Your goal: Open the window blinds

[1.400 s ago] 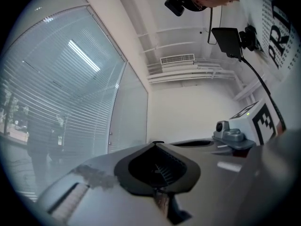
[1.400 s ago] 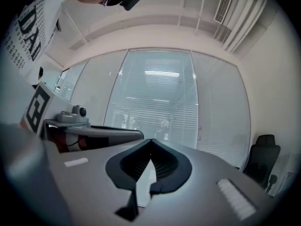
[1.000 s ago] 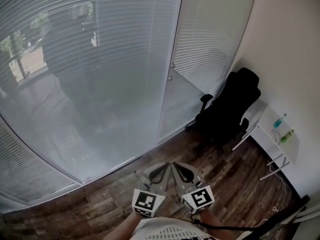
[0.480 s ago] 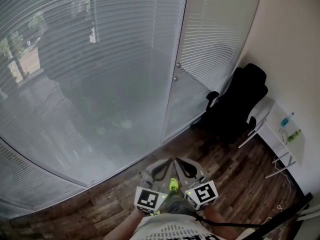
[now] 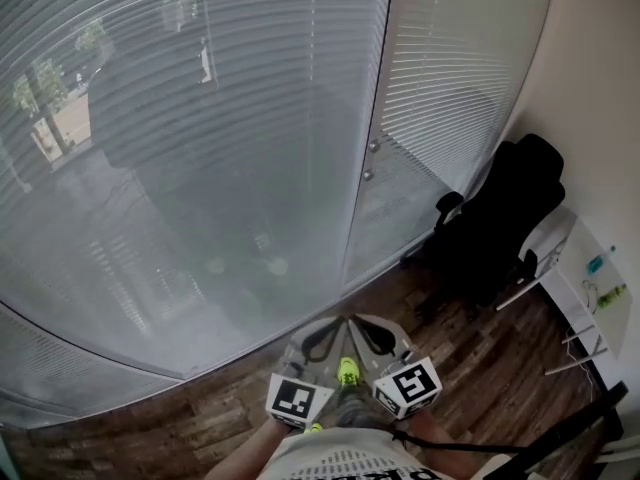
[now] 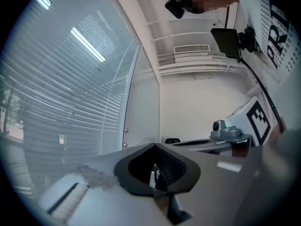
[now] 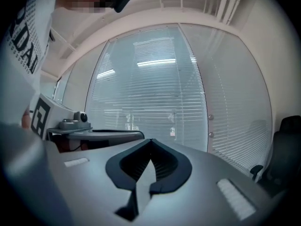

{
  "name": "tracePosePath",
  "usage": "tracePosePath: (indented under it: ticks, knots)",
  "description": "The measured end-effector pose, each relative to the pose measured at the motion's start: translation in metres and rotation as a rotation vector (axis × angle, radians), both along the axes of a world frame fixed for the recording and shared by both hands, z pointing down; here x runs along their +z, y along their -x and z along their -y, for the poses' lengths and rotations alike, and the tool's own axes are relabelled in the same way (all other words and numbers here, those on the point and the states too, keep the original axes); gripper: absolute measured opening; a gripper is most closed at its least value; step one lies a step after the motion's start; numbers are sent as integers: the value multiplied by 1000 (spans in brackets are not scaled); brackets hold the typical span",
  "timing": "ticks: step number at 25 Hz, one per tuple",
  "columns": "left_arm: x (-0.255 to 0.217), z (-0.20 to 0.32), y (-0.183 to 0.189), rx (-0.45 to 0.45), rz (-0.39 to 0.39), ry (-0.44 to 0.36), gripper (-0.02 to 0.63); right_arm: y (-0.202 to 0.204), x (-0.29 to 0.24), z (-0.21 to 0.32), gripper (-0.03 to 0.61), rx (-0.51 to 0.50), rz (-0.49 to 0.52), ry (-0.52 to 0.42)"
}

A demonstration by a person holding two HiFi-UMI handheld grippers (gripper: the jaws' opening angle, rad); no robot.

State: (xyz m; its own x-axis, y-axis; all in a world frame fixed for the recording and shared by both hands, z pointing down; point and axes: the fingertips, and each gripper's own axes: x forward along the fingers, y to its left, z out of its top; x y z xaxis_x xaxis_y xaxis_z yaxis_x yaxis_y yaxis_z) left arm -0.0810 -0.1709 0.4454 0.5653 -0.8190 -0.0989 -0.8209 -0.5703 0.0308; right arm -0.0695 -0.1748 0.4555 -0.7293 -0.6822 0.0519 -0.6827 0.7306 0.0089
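The window blinds (image 5: 200, 118) hang with slats shut behind a tall glass wall; a second slatted panel (image 5: 455, 68) stands to its right, beyond a pale frame with two small knobs (image 5: 370, 160). Low in the head view my left gripper (image 5: 330, 326) and right gripper (image 5: 355, 323) are side by side, tips almost together, pointing at the glass and well short of it. Both are shut with nothing between the jaws. The left gripper view shows its gripper (image 6: 155, 146) shut before the blinds (image 6: 70, 107). The right gripper view shows its gripper (image 7: 150, 140) shut, facing the slats (image 7: 155, 98).
A black office chair (image 5: 505, 223) stands in the right corner by the glass. A white desk (image 5: 585, 278) with small bottles runs along the right wall. Wooden floor (image 5: 200, 408) lies between me and the glass. A yellow-green shoe (image 5: 347, 371) shows under the grippers.
The glass wall has come nearer, and the frame and the chair have slid right in the head view. Both grippers stay shut and side by side.
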Motion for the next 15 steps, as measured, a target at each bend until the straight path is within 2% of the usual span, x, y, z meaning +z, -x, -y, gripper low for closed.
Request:
tracePosePath:
  ticks: [3, 8, 15]
  knots:
    - [-11, 47, -6, -37, -33, -14, 6, -6, -3, 43, 9, -29, -52, -46]
    - [-20, 123, -26, -66, -41, -23, 6, -25, -15, 120, 9, -32, -84, -129]
    - [-28, 224, -60, -92, -29, -23, 6, -59, -24, 221, 9, -46, -34, -121]
